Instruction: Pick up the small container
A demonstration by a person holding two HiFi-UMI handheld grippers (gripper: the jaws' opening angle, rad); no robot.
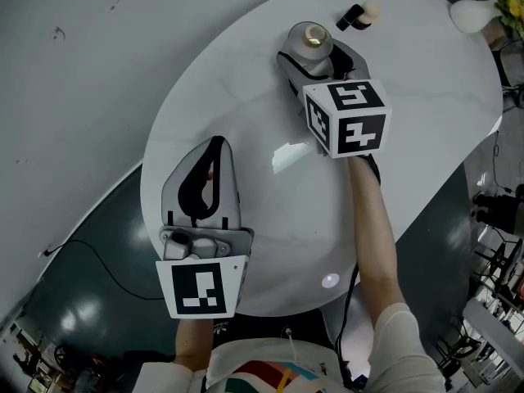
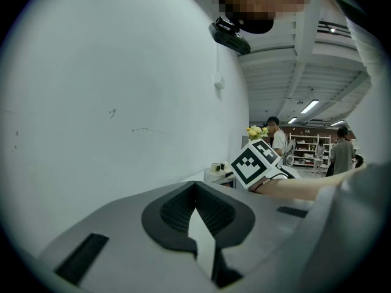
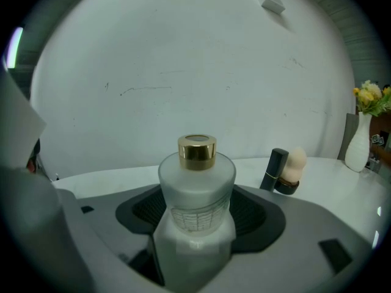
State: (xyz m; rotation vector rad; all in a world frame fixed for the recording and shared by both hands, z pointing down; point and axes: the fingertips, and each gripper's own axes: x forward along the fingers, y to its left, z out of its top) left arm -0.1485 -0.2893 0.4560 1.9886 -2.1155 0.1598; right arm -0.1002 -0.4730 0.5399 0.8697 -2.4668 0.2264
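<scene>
1. White round desk bears the bottle at its far side, between the right gripper's jaws; the left gripper is well apart.
2. Left gripper view: jaws closed, empty.
3. Right gripper view: jaws grip the upright, gold-capped bottle.

Frosted glass container, shiny gold metal cap; glossy white table.

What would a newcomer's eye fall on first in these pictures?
A frosted bottle with a gold cap, at the far side of the white table, is clamped in the right tool. The left tool is nearer, jaws shut on nothing. Behind the bottle are a black tube and a beige sponge.
</scene>
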